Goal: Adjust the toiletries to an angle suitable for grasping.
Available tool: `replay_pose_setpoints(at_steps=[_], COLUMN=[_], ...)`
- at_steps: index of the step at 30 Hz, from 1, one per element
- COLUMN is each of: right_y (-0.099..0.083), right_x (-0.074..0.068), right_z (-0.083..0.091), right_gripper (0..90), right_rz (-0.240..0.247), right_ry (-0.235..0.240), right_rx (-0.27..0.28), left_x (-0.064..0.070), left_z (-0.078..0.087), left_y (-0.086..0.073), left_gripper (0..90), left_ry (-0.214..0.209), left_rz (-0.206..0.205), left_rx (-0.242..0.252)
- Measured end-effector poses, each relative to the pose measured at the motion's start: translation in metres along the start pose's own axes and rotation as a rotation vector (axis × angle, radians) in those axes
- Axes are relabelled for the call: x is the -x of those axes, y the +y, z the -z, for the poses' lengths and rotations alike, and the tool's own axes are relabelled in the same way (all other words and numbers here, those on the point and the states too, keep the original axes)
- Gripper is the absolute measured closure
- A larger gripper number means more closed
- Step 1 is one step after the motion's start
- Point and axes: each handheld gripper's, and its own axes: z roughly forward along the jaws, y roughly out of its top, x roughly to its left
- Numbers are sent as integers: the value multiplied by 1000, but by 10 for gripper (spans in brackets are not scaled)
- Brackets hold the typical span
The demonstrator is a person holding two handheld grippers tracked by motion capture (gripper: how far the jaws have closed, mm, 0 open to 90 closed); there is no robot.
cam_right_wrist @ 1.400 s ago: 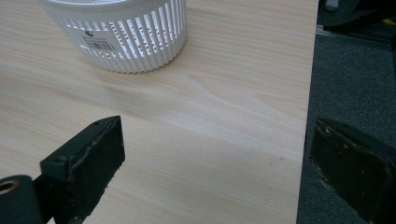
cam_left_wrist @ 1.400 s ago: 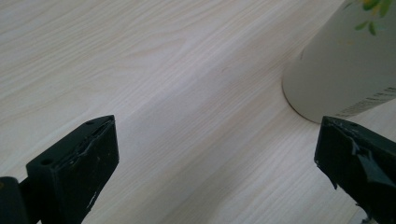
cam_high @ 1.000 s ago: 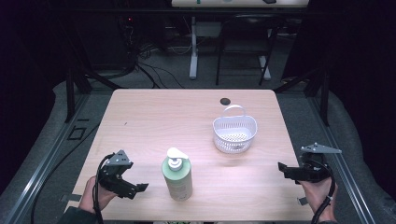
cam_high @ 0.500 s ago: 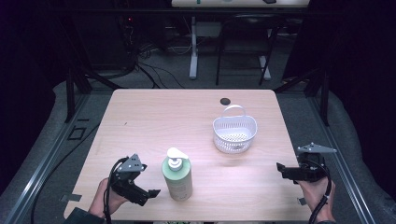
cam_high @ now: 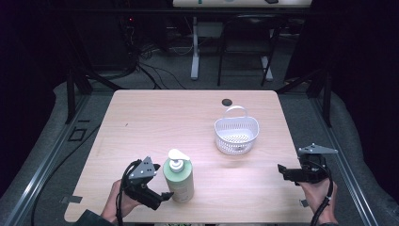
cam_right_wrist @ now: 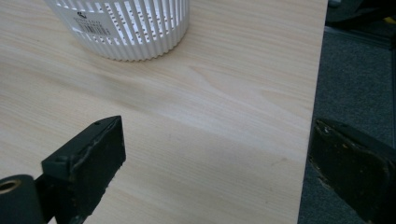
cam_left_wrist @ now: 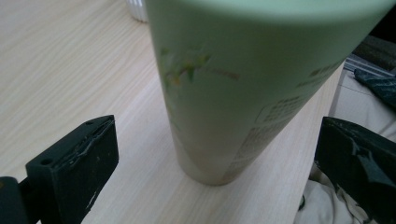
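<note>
Green pump bottle (cam_left_wrist: 224,88) stands upright between the left gripper's (cam_left_wrist: 217,158) wide-apart jaws.

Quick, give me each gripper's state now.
Left gripper: open, jaws either side of the green plastic pump bottle, not clamped.
Right gripper: open, holding nothing.

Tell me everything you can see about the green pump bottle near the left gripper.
The green pump bottle is a pale green cylinder, plastic by its look, with a white pump head on top. It stands upright on the wooden table, near the front edge. The left gripper view shows a leaf-like print and small text on its side. The left gripper is open, with one jaw on each side of the lower body; no contact is visible there.
</note>
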Motion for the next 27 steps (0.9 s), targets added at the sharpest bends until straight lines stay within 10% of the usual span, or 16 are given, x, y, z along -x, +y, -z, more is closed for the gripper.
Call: replay_pose_setpoints(at_steps=[27], right_y=[1], right_x=[-1], right_z=[-1], right_gripper=[42], right_rz=[14], right_ry=[18], right_rx=[-8], left_x=[12], left_z=[-23], left_y=[15], left_gripper=[115], left_ry=[26], left_rz=[8], left_rx=[130])
